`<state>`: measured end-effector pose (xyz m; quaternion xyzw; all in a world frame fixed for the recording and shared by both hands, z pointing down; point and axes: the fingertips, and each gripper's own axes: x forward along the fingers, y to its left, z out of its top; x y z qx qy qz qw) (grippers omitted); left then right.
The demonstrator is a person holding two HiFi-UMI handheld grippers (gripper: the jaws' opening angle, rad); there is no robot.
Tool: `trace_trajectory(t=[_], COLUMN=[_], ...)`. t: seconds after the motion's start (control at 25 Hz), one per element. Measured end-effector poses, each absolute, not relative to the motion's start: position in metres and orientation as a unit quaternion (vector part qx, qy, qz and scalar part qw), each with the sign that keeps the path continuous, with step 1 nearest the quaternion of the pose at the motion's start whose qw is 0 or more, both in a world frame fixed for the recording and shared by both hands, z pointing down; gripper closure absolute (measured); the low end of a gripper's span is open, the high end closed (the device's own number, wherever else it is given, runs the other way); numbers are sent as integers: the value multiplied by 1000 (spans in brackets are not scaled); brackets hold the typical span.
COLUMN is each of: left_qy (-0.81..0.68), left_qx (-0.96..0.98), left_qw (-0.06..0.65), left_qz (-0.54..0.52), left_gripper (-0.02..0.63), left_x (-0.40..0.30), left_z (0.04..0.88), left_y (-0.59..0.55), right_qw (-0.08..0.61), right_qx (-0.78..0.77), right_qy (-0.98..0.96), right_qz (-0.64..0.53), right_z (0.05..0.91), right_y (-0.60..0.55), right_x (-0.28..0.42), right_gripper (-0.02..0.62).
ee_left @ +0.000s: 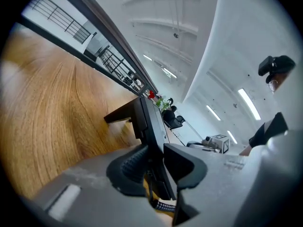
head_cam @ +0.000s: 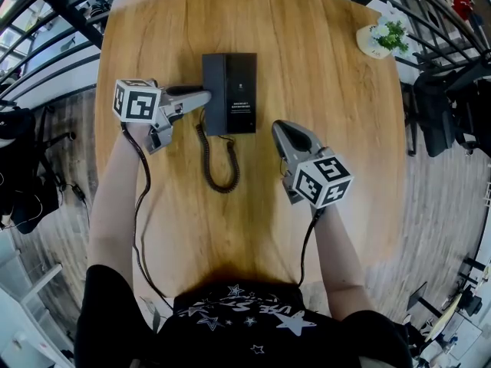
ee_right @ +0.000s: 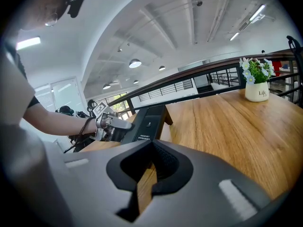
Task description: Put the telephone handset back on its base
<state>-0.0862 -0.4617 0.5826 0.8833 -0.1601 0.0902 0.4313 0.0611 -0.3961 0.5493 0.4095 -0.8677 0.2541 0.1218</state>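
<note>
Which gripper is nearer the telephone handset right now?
Left. The left gripper has its opening jaws around the handset, lying on the base; the right gripper hangs apart, off the base's near right corner.

handset (head_cam: 214, 94) lies on its base (head_cam: 241, 90) on the wooden table (head_cam: 330, 129).

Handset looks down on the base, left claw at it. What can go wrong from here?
1. The left claw is opening with the handset inside it; withdrawn crooked, it could drag the handset off the base.
2. The coiled cord lies looped on the table near that claw's way back and might snag.
</note>
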Motion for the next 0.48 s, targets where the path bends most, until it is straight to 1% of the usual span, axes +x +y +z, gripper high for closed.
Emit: trace_trajectory(t=[0.12,0.32,0.36,0.48], left_qy=[-176,-188,-198,-229], left_qx=[884,878,877,878], left_qw=[421,431,431,420], left_qz=[97,88,78,36], left_gripper=[488,383,373,373], left_x=[-89,-87,-89,-98], left_z=[582,579,574,553], left_y=[-460,-455,-455,-442], right_qw=[120,118,117,112], right_qx=[409,408,408,409], right_qy=[-869,-872,-873,-875], right_qz=[251,244,241,235], right_z=[544,535,532,518], right_y=[-395,-392,-392,-385], right_x=[58,55,56,55], right_gripper=[594,594,594,594])
